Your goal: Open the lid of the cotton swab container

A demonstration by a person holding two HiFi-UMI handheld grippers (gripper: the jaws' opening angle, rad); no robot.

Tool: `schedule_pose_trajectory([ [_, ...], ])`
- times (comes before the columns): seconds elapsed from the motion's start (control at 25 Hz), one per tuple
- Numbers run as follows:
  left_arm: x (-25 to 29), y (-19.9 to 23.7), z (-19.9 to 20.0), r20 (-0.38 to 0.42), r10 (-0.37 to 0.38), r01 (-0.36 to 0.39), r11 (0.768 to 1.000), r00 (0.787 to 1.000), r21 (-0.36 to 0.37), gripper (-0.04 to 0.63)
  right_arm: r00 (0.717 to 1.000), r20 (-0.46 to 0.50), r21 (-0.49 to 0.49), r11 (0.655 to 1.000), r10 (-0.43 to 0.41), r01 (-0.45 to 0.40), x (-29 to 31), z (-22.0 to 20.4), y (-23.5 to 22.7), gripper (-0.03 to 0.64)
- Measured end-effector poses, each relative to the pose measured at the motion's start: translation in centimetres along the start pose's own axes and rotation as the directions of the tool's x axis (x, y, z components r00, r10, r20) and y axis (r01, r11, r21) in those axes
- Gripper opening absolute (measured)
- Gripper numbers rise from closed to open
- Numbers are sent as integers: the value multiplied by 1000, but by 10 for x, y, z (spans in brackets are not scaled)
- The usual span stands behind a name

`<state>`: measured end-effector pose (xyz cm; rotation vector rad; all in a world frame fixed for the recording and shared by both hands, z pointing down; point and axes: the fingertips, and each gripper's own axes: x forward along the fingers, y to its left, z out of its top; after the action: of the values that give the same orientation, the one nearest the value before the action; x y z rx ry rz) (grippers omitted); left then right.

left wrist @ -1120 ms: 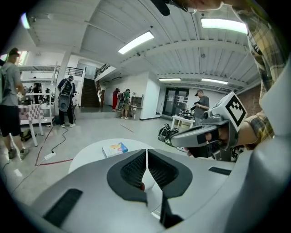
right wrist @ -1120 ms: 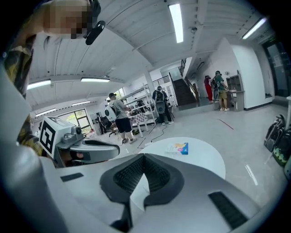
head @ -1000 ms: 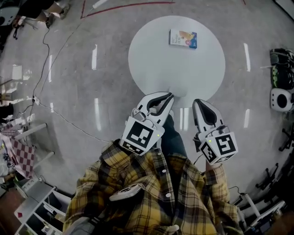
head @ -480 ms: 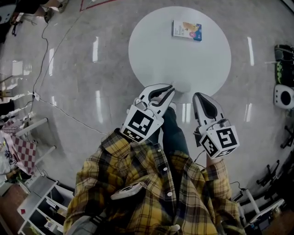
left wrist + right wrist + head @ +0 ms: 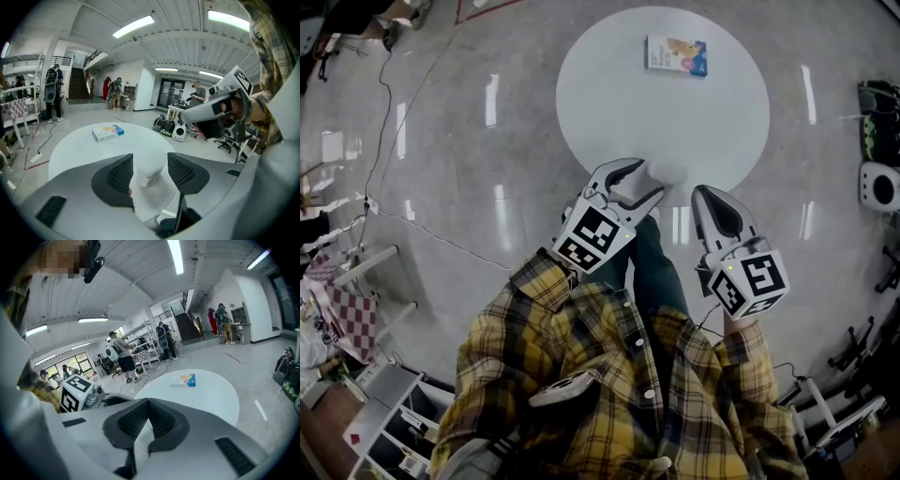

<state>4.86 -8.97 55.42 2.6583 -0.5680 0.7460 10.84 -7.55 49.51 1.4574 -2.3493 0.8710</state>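
We see our left gripper point(image 5: 644, 178) opening its jaws around the white cotton swab container point(image 5: 149, 171), right gripper point(image 5: 148, 405) beside it, jaws together, empty, small box point(image 5: 676, 54) well ahead.

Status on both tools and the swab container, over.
Left tool opening around white container, no grip. Right tool shut, empty. Box far across table, nothing blocking.

Shirt point(image 5: 581, 375): yellow-and-dark plaid, long-sleeved, pale buttons.
Trousers point(image 5: 656, 272): dark blue-green.
Right gripper point(image 5: 705, 195): white shell, dark ribbed pads; behind the jaws, a black-and-white marker cube point(image 5: 750, 286) with a green light.
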Motion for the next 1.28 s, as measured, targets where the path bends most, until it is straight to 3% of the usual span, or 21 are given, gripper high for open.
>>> schedule_pose_trajectory([
  [0.16, 16, 5, -21, -75, -25, 28, 999, 997, 38, 273, 1000, -1, 2, 1000, 11, -11, -1, 1, 1, 15],
  [0.36, 31, 4, -37, -124, -39, 63, 979, 991, 193, 301, 1000, -21, 5, 1000, 23, -23, 0, -2, 6, 15],
  [0.6, 49, 5, -52, -178, -56, 96, 969, 982, 227, 304, 999, -30, 18, 999, 30, -30, 4, -6, 6, 15],
  [0.88, 68, 5, -58, -236, -74, 150, 935, 969, 321, 304, 1000, -30, 49, 999, 8, -7, -1, -10, 0, 15],
  [1.28, 83, 4, -67, -296, -102, 212, 906, 950, 365, 304, 999, -38, 81, 997, -7, 10, -6, -13, -9, 15],
])
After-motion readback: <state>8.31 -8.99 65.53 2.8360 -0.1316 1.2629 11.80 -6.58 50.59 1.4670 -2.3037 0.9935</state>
